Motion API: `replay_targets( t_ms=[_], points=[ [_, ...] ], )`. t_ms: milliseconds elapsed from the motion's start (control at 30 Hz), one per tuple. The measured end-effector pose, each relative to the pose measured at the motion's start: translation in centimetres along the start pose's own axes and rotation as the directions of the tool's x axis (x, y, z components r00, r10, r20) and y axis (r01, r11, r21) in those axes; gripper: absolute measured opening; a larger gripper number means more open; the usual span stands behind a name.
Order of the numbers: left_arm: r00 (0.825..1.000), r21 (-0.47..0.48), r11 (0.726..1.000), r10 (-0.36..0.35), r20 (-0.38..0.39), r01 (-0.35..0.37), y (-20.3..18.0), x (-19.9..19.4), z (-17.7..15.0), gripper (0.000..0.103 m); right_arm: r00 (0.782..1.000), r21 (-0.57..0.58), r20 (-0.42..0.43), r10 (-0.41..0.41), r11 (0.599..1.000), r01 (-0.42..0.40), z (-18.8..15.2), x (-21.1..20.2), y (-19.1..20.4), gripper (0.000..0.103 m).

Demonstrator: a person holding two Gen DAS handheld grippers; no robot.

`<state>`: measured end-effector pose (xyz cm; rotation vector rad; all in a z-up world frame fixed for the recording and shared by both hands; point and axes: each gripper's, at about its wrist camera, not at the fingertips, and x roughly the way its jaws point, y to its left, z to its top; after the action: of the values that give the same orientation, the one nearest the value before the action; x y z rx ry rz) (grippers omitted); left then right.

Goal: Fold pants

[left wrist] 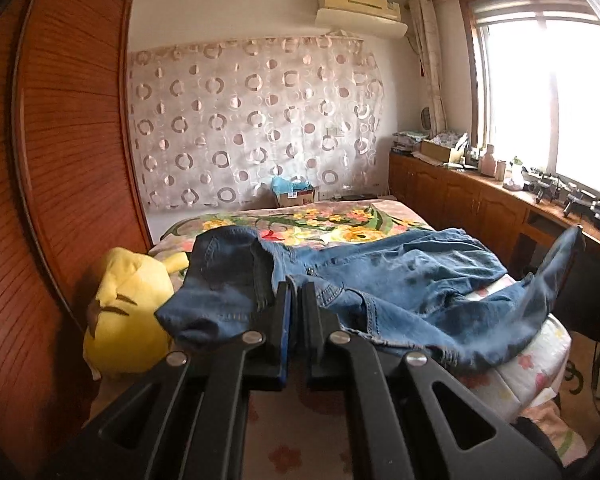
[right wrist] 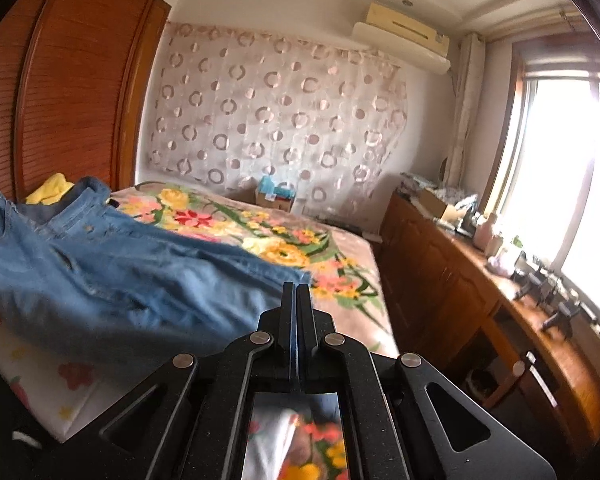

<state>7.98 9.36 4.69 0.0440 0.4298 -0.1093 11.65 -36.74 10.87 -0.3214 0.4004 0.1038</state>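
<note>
Left wrist view: the left tongs [left wrist: 295, 292] are pinched tight on the blue jeans [left wrist: 400, 280], lifting that part off the bed [left wrist: 380, 216]. The right tongs [right wrist: 296, 292] are pinched tight on the jeans' other end. The jeans stretch across the near edge of the flowery bed, beside a yellow plush toy [left wrist: 128, 312].

The matte black, two-fingered left gripper [left wrist: 296, 292] is built of flat angular link arms with triangular cut-outs, pinned by round silver rivets — a blue pad edge lines one finger. The matching black right gripper [right wrist: 296, 294] shows the same four silver rivets and a blue strip.
</note>
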Motion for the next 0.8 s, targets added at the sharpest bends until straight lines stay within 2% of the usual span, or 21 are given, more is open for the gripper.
replay_targets(
  t_ms=[167,233,433,533,567,600,700,800],
  points=[
    [0.999,0.037,0.999,-0.002,-0.036,0.004,-0.8,4.3,1.2,0.001,0.999,-0.007,-0.032,0.011,1.0,-0.012,0.8,3.7,-0.6,0.0],
    [0.999,0.038,0.999,-0.008,-0.051,0.01,-1.3,5.5,1.3,0.001,0.996,0.011,-0.068,0.052,0.999,-0.051,0.2,5.6,-0.5,0.0],
    [0.996,0.052,0.999,0.0,-0.089,0.004,-1.6,9.0,1.5,0.001,0.972,0.079,-0.151,0.179,0.983,-0.168,-3.8,8.2,1.4,0.0],
    [0.994,0.056,0.998,0.003,-0.11,0.004,-1.5,10.4,1.2,0.001,0.959,0.127,-0.187,0.214,0.973,-0.192,-5.8,8.1,2.1,0.0],
    [0.993,0.061,0.998,0.006,-0.114,0.001,-1.5,10.7,1.0,0.001,0.954,0.141,-0.201,0.222,0.97,-0.196,-6.4,8.0,2.1,0.007],
    [0.993,0.063,0.998,0.007,-0.117,0.001,-1.4,10.8,0.7,0.001,0.951,0.147,-0.208,0.227,0.969,-0.199,-6.8,7.8,2.2,0.019],
    [0.992,0.06,0.998,0.009,-0.128,-0.001,-1.2,11.3,0.2,0.001,0.935,0.171,-0.234,0.265,0.958,-0.228,-8.6,7.1,2.6,0.041],
    [0.991,0.053,0.999,0.009,-0.137,-0.002,-0.7,11.7,-0.3,0.001,0.924,0.175,-0.263,0.278,0.955,-0.237,-10.0,6.4,3.1,0.047]
  ],
)
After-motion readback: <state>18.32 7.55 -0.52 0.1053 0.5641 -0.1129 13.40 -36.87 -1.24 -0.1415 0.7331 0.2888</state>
